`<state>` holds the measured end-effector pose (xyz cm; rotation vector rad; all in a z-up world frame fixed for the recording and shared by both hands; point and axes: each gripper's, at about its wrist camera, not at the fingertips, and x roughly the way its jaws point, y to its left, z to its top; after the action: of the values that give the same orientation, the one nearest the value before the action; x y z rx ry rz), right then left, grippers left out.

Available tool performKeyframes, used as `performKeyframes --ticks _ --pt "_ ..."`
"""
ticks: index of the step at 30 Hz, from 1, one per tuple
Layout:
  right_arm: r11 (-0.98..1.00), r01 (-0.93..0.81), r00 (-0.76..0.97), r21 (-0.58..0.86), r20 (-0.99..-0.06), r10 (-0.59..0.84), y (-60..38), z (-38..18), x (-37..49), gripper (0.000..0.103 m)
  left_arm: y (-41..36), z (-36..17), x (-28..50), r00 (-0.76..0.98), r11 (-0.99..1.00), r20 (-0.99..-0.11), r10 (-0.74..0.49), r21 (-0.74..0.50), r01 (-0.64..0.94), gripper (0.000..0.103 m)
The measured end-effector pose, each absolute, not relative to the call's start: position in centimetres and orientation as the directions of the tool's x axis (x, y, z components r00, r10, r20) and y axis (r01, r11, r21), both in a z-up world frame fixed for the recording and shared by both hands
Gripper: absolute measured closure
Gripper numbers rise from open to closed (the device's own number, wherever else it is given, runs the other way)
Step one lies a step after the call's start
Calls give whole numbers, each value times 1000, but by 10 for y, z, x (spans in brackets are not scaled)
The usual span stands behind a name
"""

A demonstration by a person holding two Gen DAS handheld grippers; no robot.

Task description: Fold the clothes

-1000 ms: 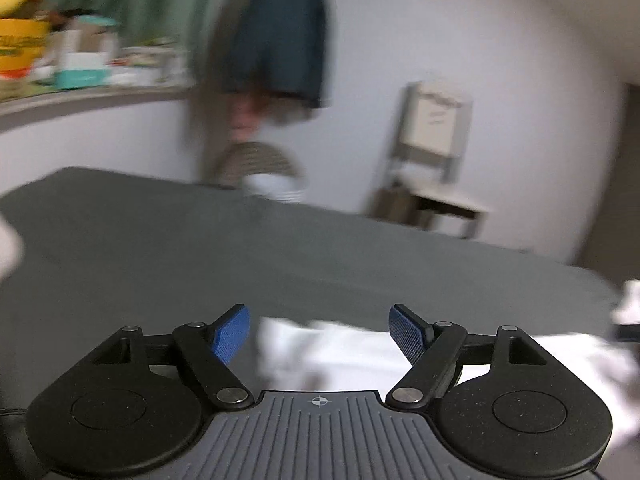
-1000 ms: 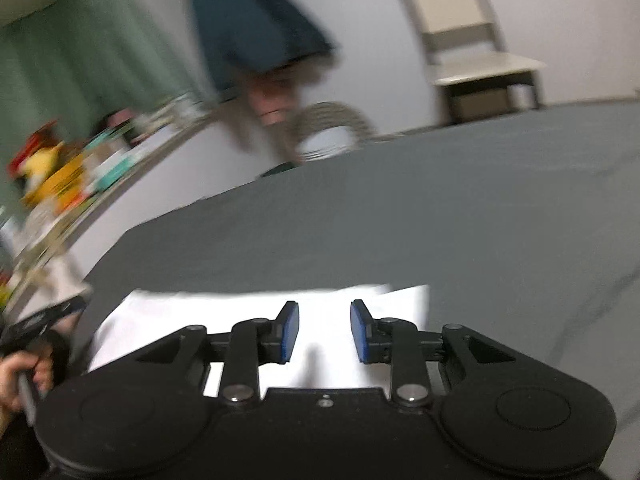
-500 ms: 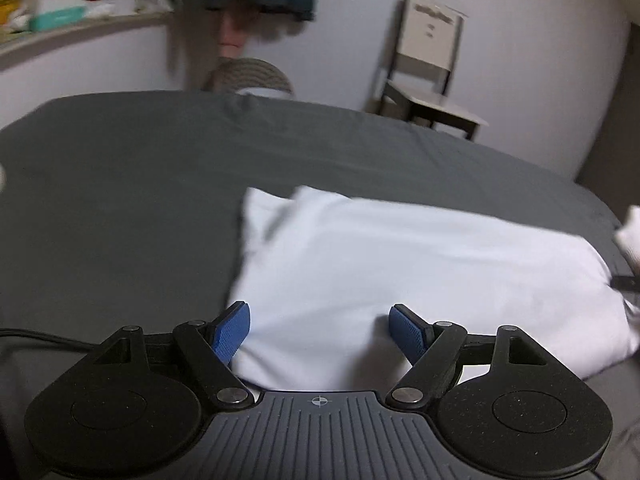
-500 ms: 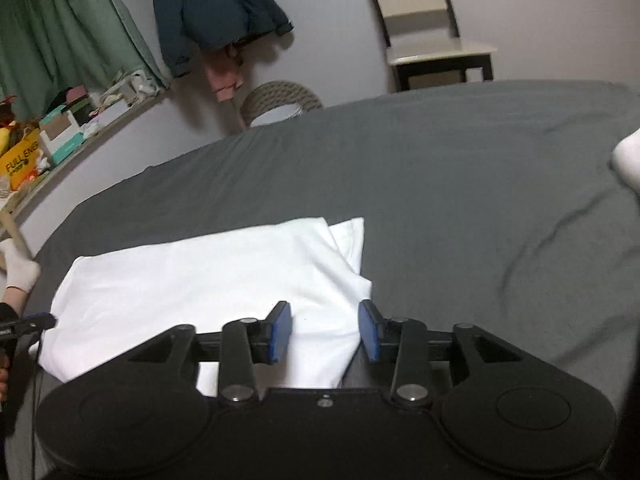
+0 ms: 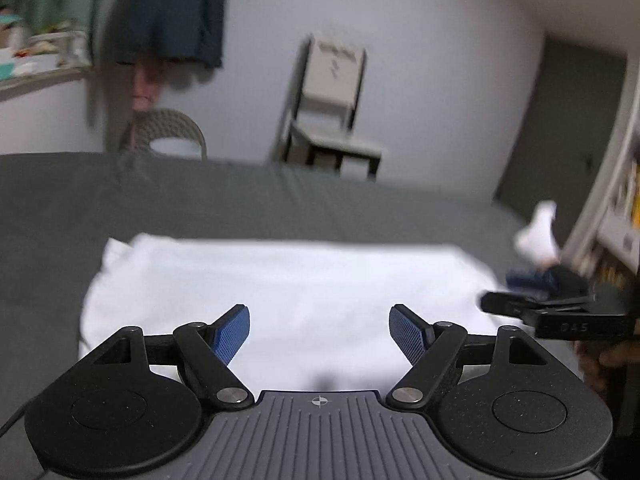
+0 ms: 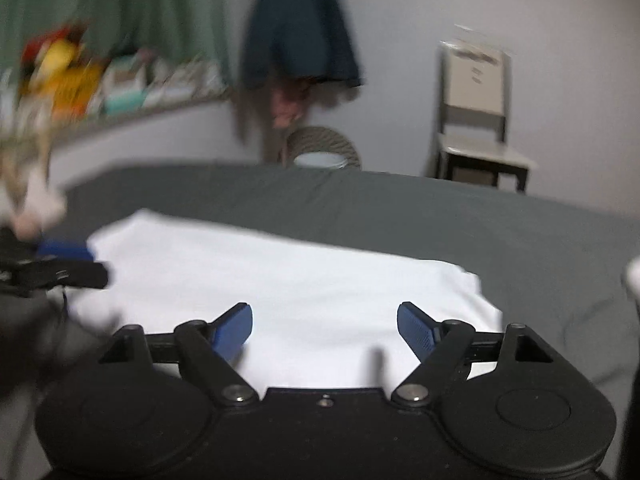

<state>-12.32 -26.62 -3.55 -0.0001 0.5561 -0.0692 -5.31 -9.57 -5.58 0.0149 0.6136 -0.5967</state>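
Both the left gripper [image 5: 319,334] and right gripper [image 6: 325,330] hold jaws wide, empty, over the folded white garment [image 5: 288,292] at 12 o'clock on the grey bed [image 5: 240,200].

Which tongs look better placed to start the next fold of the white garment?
Hard to separate. Both the left tongs and right tongs are open over the near edge of the white garment, which lies flat on the grey bed. Left sits near one end, right near the other, so probably both together.

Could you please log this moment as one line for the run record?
task: fold clothes | left gripper: open, empty | right gripper: open, empty | folded white cloth garment: lying flat on grey bed sheet, ungripped
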Motion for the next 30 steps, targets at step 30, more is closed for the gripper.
performKeyframes --ticks 30 --pt "954 207 763 218 -647 -18 -325 -60 -140 13 -36 -89 -23 625 872 -620 -474 -231 433 25"
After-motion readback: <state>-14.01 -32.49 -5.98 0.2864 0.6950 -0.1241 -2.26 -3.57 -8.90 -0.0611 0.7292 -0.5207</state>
